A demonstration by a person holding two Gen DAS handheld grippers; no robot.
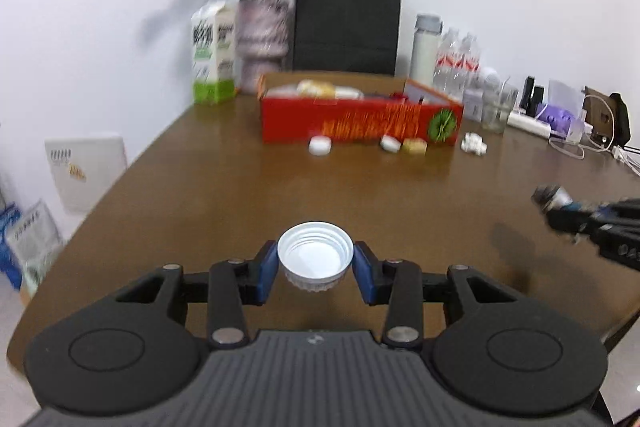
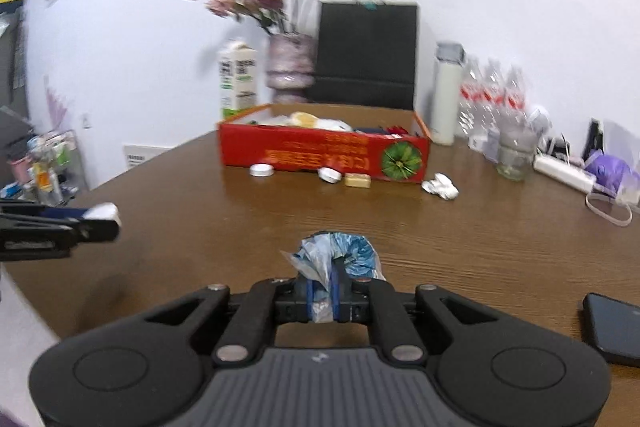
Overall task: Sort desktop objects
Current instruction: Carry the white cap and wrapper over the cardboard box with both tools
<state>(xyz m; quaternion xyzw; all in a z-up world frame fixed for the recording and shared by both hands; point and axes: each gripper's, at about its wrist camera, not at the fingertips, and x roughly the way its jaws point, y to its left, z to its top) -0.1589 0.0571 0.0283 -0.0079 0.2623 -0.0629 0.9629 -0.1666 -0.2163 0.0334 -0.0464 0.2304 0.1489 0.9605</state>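
The left gripper [image 1: 315, 264] grasps a white lid [image 1: 315, 256] between its blue pads, open side up, above the wooden table [image 1: 224, 187]. The right gripper [image 2: 323, 293] is clenched on a crumpled blue wrapper [image 2: 340, 253] — the wrapper sticks out past the tips. Both are well in front of the red box [image 2: 320, 153].

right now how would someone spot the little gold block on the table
Find the red box mid-table. Four small things lie along its front: two round white caps, a crumpled white wad and the gold block near the green rosette. It alone is rectangular and golden.
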